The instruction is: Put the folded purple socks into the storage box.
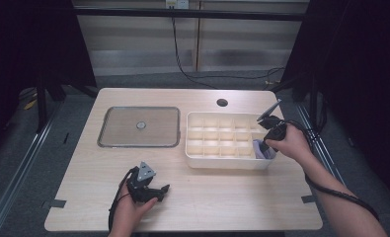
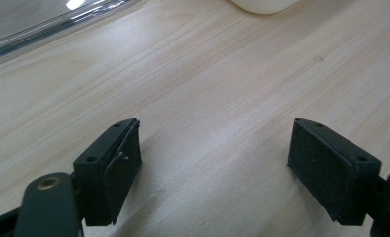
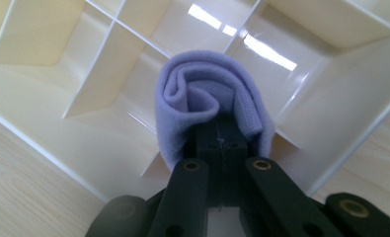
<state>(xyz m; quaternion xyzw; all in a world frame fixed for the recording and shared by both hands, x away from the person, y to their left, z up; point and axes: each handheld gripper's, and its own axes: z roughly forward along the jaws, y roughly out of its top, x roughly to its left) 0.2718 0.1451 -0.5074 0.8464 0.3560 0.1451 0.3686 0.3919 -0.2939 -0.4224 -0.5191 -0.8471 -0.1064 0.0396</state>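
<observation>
- The right gripper (image 3: 221, 148) has its fingers clamped on a rolled lilac cloth (image 3: 207, 98), held over the near right corner cell of the cream organiser (image 1: 197, 148) on the table (image 1: 222, 197). If the roll comes down off-centre, I judge it could land on a divider and straddle two cells.
- The pinch sits at the roll's lower edge; letting go early could let the cloth unroll and spill over the outer wall.
- Pushing down hard might shove the light organiser across the table, since nothing steadies it.
- The left gripper (image 1: 150, 190) rests on the table well apart, fingers spread wide and empty; it cannot brace the organiser from there.
- The flat tray (image 1: 138, 127) lies clear of any risk.
</observation>
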